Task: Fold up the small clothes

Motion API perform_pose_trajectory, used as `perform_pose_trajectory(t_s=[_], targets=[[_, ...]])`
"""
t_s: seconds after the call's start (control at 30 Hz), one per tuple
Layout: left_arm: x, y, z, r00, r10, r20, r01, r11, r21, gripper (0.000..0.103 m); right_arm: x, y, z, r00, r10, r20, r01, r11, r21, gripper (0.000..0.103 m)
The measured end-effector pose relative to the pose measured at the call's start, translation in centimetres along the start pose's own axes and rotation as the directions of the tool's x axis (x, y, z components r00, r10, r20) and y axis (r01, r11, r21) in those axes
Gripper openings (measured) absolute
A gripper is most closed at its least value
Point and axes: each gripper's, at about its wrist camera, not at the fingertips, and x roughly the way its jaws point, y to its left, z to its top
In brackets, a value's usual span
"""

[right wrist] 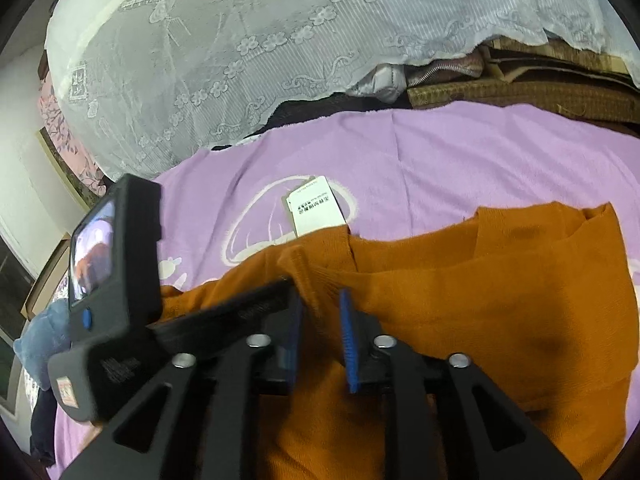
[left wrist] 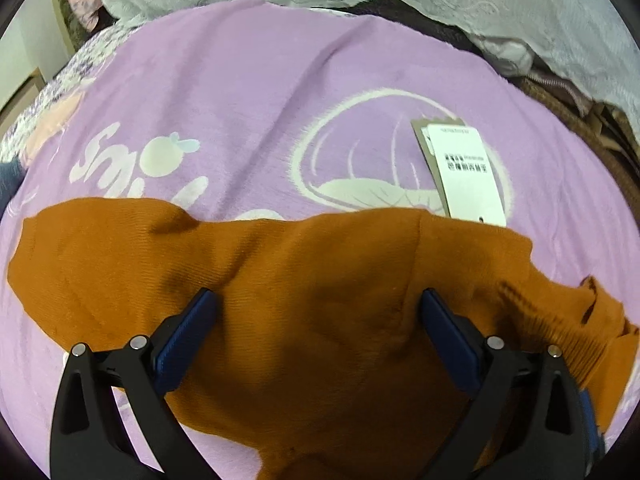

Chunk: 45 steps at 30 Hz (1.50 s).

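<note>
- A small rust-orange knitted garment (left wrist: 280, 300) is lying spread on a lilac fleece blanket (left wrist: 240, 100) printed with white shapes, its long axis running across both wrist views from side to side.
- A white paper hang tag (left wrist: 468, 172) is lying on the blanket just beyond the garment's far edge, its lower end touching or slipping under the knit.
- The left gripper (left wrist: 316, 300) is hovering right over the middle of the garment with its 2 blue-padded jaws standing wide apart; nothing is lying between the pads except the flat cloth beneath them.
- The right gripper (right wrist: 320, 308) is sitting at a raised fold of knit near the tag, its jaws only a little apart; the fold is lying just ahead of the pads, and the pads are not visibly pressing on it.
- In the right wrist view the left gripper's black body, with a small screen, is reaching in from the left, close beside the right gripper's jaws.
- The ribbed edge (left wrist: 560, 332) is lying off to the right of the left gripper's jaws, so the right hand is probably the nearer one for it.
- Judging by the lie, 1 fold looks laid, and the coming move is likely turning on taking an end of the long axis and carrying it across.
- A white lace cover (right wrist: 240, 40) is draping over bedding behind the blanket.
</note>
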Motion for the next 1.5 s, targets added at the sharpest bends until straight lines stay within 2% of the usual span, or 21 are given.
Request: perform_pose_trajectory(t_s=[0.03,0.07,0.17,0.3,0.33,0.43,0.5,0.53,0.57,0.63,0.7,0.83,0.87,0.97,1.03,1.07,1.17,1.3,1.37,1.43,1.5], targets=[[-0.2,0.4,0.0,1.000,-0.018,0.002,0.018,1.000,-0.013,0.099,-0.1,-0.1,0.0,1.000,0.016,-0.009,-0.016,1.000,0.004,0.040],[-0.5,0.7,0.0,1.000,-0.026,0.006,0.027,0.999,-0.024,0.098,-0.3,-0.2,0.0,0.999,0.041,-0.020,-0.041,0.999,0.006,0.042],[-1.8,1.3,0.1,0.999,-0.031,0.039,0.032,0.999,-0.036,0.098,-1.2,0.2,-0.2,0.994,0.106,-0.039,-0.106,0.994,-0.021,0.043],[-4.0,2.2,0.1,0.995,-0.029,0.090,0.033,0.999,-0.040,0.098,-4.0,1.5,-0.7,0.986,0.160,-0.034,-0.163,0.979,-0.126,0.047],[-4.5,2.3,0.2,0.995,-0.029,0.100,0.033,0.999,-0.036,0.098,-4.5,1.5,-0.6,0.986,0.163,-0.028,-0.165,0.977,-0.137,0.049],[-5.7,2.3,-0.3,0.993,-0.046,0.108,0.047,0.999,-0.007,0.098,-6.4,0.4,-0.1,0.997,0.076,0.029,-0.070,0.984,-0.163,0.049],[-6.0,1.8,-0.8,0.992,-0.085,0.094,0.083,0.996,0.023,0.098,-6.6,-2.0,1.0,0.998,-0.008,0.055,0.015,0.991,-0.133,0.042],[-6.1,1.5,-1.1,0.990,-0.111,0.087,0.108,0.993,0.038,0.098,-6.4,-3.4,1.5,0.998,-0.034,0.054,0.040,0.994,-0.104,0.023],[-6.2,1.1,-1.4,0.987,-0.141,0.080,0.137,0.989,0.051,0.098,-6.0,-5.7,2.2,0.998,-0.053,0.038,0.055,0.997,-0.046,0.010],[-6.0,-0.5,-2.2,0.976,-0.211,0.061,0.205,0.974,0.093,0.098,-5.4,-9.0,3.0,0.997,-0.073,0.027,0.072,0.997,0.036,0.008],[-5.3,-2.1,-3.0,0.973,-0.225,0.048,0.217,0.967,0.136,0.098,-4.7,-11.9,3.3,0.994,-0.108,0.026,0.105,0.990,0.093,0.008],[-1.4,-4.3,-4.4,0.988,-0.148,-0.031,0.151,0.971,0.184,0.099,-2.3,-16.9,2.6,0.987,-0.158,-0.037,0.163,0.961,0.223,0.008],[-0.5,-4.6,-4.6,0.991,-0.126,-0.042,0.132,0.972,0.193,0.099,-1.4,-17.9,2.2,0.985,-0.157,-0.071,0.169,0.954,0.248,0.003],[-1.1,-5.5,-5.2,0.997,-0.083,0.009,0.078,0.969,0.234,0.099,-0.9,-19.4,1.5,0.989,-0.118,-0.087,0.139,0.944,0.299,0.000],[-1.2,-5.5,-5.3,0.997,-0.076,0.010,0.071,0.969,0.236,0.099,-1.7,-18.8,1.6,0.989,-0.133,-0.060,0.145,0.948,0.283,0.000],[-1.6,-5.3,-5.2,0.996,-0.084,0.003,0.081,0.972,0.221,0.099,-2.7,-18.1,1.5,0.988,-0.149,-0.036,0.153,0.955,0.255,0.006],[-3.9,-3.9,-4.6,0.987,-0.157,0.033,0.150,0.976,0.159,0.098,-5.0,-16.1,1.0,0.990,-0.141,0.001,0.139,0.972,0.191,0.006],[-6.2,-3.8,-5.5,0.975,-0.217,0.053,0.204,0.962,0.184,0.098,-6.5,-13.3,-1.1,0.989,-0.146,-0.019,0.147,0.986,0.075,0.006],[-5.4,-4.5,-6.3,0.981,-0.190,0.027,0.180,0.959,0.219,0.098,-5.7,-13.7,-2.7,0.980,-0.183,-0.082,0.187,0.981,0.053,0.005],[-3.1,-5.5,-7.2,0.993,-0.117,-0.029,0.121,0.962,0.245,0.099,-4.7,-14.6,-3.7,0.976,-0.187,-0.115,0.196,0.978,0.067,0.000],[-2.5,-6.2,-7.7,0.997,-0.077,-0.004,0.075,0.959,0.273,0.099,-5.0,-14.3,-3.7,0.975,-0.190,-0.115,0.198,0.978,0.065,0.000]])
